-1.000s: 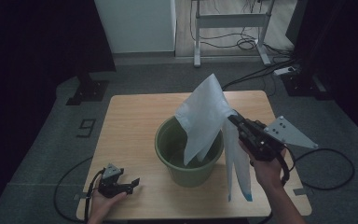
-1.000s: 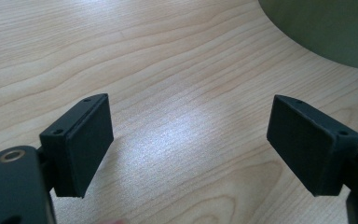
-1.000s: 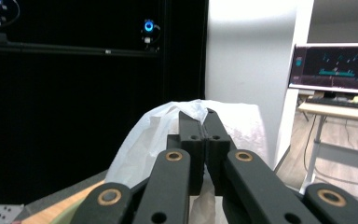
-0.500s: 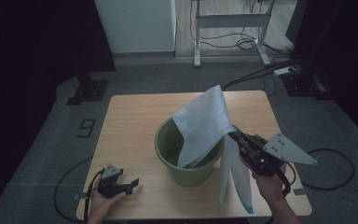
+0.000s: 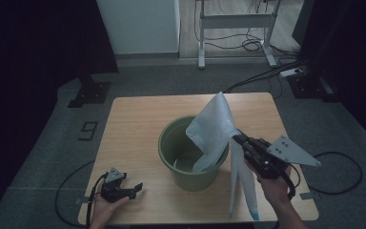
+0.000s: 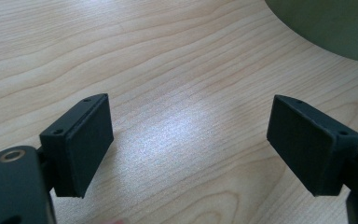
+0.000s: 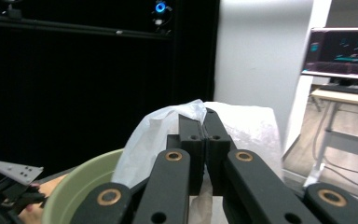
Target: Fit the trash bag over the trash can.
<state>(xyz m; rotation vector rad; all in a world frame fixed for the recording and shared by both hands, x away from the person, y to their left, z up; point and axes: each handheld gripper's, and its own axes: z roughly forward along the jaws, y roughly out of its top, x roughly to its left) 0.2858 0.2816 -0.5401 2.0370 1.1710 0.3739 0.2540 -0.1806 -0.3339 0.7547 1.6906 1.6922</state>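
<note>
While the right gripper (image 5: 240, 140) pinches the white bag (image 5: 214, 129) above the green bucket's (image 5: 171, 148) rim, jaws pressed together, the idle, spread left gripper (image 5: 132, 187) should probably brace the bucket during lining.

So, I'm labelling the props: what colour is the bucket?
The bucket is olive green, clearest in the high view.

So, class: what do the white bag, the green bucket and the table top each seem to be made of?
Bag: probably thin plastic film, since it is translucent, crinkled and limp. Bucket: likely moulded plastic, with a smooth, matt olive wall. Table: pale wood or wood-look laminate, with printed-looking grain and a soft sheen; the pictures cannot settle which.
</note>
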